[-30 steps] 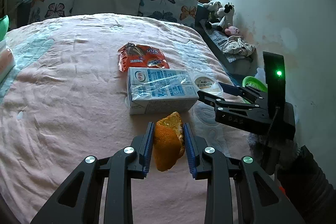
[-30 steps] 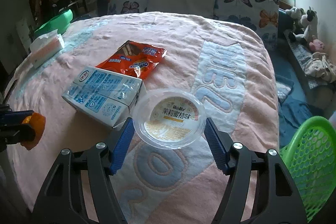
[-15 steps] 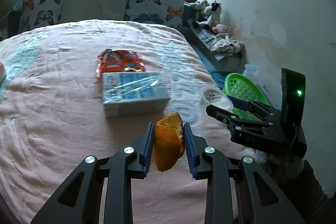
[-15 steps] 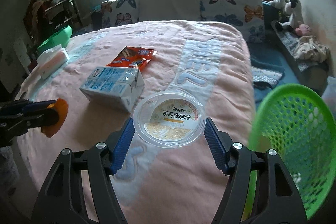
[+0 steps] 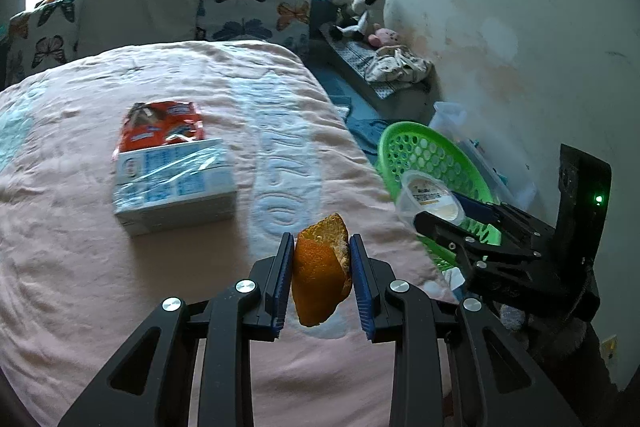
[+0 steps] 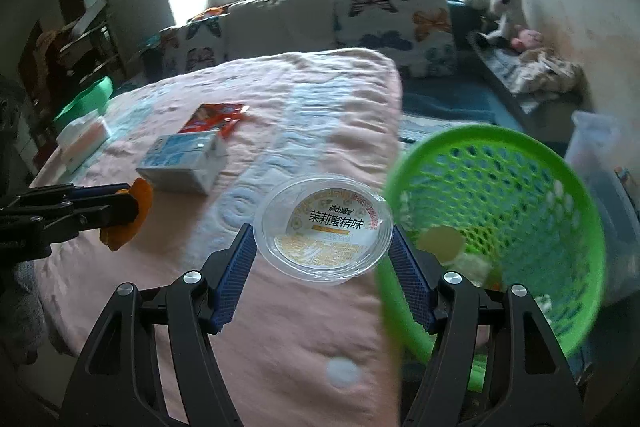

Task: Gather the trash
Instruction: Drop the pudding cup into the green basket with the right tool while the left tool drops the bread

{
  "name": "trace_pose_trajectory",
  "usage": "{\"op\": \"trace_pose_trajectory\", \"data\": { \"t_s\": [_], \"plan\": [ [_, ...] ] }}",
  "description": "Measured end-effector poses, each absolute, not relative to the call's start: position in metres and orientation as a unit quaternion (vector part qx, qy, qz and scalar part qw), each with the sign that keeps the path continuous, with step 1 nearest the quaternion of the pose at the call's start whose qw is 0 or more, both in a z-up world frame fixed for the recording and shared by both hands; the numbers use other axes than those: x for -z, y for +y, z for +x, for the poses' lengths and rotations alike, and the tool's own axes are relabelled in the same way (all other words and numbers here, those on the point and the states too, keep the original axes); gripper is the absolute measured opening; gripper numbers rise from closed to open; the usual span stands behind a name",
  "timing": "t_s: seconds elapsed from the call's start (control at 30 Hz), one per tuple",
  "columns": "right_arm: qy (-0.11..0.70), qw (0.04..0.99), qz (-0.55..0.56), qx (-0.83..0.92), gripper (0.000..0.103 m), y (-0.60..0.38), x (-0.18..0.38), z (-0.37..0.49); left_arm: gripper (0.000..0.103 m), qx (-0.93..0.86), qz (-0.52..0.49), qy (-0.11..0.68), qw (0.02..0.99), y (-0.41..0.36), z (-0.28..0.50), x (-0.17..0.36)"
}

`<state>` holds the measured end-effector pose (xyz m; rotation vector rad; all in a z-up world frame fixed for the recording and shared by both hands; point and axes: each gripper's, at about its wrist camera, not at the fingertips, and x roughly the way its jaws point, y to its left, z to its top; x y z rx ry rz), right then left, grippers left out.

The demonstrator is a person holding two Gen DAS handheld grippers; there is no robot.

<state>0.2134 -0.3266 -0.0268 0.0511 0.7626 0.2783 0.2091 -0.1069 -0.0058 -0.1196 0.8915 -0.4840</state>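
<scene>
Both grippers have swung toward the bed's edge since the earlier frames; the green basket [image 6: 496,227], formerly at the margin of view, now fills the right side of the right wrist view.

Left gripper [image 5: 322,267]: clenched on an orange peel [image 5: 320,275], blue ribbed pads pressing both flanks. Peel is a curved wedge with pebbled rind and pale pith along its upper edge; long axis roughly vertical in frame, pointed end hanging down. Gripper is pitched downward over the pink quilted bedspread [image 5: 80,267].

Right gripper [image 6: 322,255]: grasping a clear plastic tub [image 6: 324,231], round and shallow, printed film lid facing up toward the camera. Pads bear on opposite sides of the rim. The tub is held level, just beside the basket's near rim, over the bed's edge.

Basket: rigid green plastic, round, perforated mesh wall; pale scraps lie inside.

On the bedspread, well behind both grippers: a blue-and-white carton [image 5: 174,187] in crinkled film, lying on its side, touching a glossy red snack wrapper [image 5: 162,125], which lies flat.
</scene>
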Motion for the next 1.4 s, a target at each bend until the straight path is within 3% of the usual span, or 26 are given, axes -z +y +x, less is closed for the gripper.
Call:
{"op": "trace_pose_trajectory", "data": {
  "t_s": [0.7,1.4],
  "plan": [
    [0.403,0.911,0.09,-0.002,0.069,-0.466,0.059,0.203,0.028,0.287,-0.015,0.427,0.857,-0.193,0.23,-0.01],
    [0.386,0.915,0.116,0.012,0.074,-0.492,0.062,0.182,0.028,0.326,0.028,0.46,0.826,-0.279,0.261,0.021]
  ]
}}
